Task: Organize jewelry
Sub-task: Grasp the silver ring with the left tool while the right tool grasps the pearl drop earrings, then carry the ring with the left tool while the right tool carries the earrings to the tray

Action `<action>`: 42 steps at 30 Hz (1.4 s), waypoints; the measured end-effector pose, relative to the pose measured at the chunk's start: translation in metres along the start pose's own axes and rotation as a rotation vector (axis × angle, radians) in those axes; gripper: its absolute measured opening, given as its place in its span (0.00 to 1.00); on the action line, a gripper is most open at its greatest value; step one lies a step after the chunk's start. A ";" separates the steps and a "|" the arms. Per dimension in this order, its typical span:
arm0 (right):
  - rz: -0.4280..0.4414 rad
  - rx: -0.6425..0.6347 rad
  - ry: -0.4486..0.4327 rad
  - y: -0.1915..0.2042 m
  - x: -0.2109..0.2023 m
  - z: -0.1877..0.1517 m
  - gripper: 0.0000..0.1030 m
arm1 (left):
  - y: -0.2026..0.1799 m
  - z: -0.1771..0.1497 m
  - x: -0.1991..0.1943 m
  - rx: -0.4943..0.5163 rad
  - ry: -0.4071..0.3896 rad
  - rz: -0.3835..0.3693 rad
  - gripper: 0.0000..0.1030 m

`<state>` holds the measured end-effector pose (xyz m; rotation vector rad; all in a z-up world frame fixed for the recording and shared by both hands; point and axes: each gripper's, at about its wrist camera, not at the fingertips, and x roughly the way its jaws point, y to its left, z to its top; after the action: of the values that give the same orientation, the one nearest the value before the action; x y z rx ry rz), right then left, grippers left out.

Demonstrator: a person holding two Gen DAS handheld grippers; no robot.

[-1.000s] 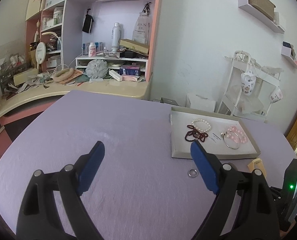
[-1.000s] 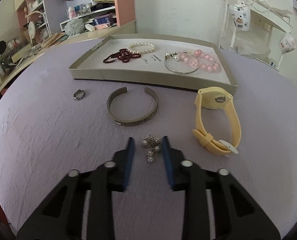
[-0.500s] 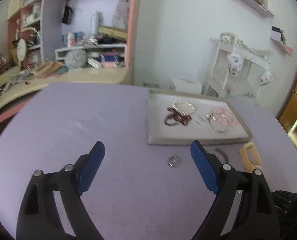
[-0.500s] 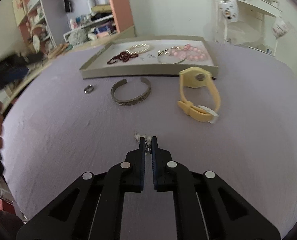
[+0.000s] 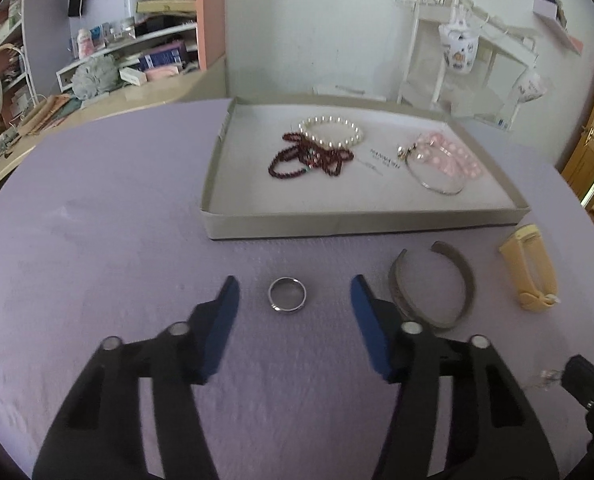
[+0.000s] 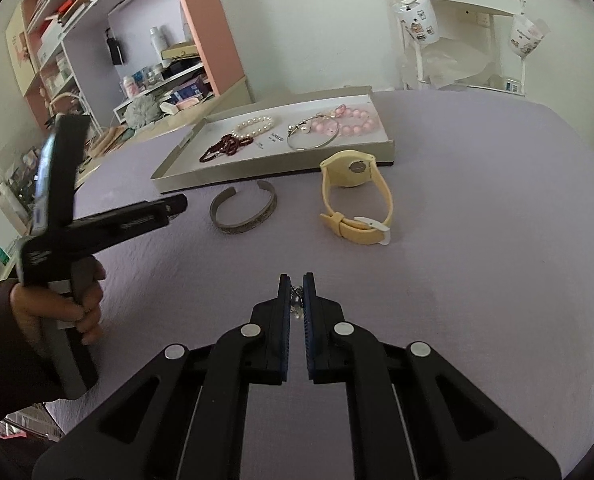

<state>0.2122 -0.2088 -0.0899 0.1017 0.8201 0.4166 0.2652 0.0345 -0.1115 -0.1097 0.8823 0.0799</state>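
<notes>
A silver ring (image 5: 286, 295) lies on the purple table between the open fingers of my left gripper (image 5: 294, 289). A grey cuff bracelet (image 5: 433, 284) and a yellow watch (image 5: 531, 268) lie to its right; both also show in the right wrist view, the cuff (image 6: 244, 213) and the watch (image 6: 355, 196). My right gripper (image 6: 296, 282) is shut on a small silver pearl earring piece (image 6: 297, 300), held above the table. The beige tray (image 5: 337, 222) holds a pearl bracelet (image 5: 331, 132), dark red beads (image 5: 309, 158), a silver bangle (image 5: 437, 176) and pink beads (image 5: 453, 154).
The left gripper and the hand holding it (image 6: 57, 300) show at the left of the right wrist view. A cluttered shelf and desk (image 5: 109, 68) stand behind the table at the left, a white rack with mugs (image 5: 457, 48) at the back right.
My left gripper has swung right and down to straddle the ring. My right gripper has shut on the earring piece and lifted it off the table.
</notes>
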 end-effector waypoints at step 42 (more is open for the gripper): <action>-0.009 -0.100 -0.334 0.007 -0.050 0.118 0.06 | 0.019 0.073 -0.130 -0.024 -0.308 0.040 0.21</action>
<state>0.2654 -0.2141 0.0268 0.0718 0.4697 0.4180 0.2362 0.0594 0.0339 -0.0989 0.5758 0.1410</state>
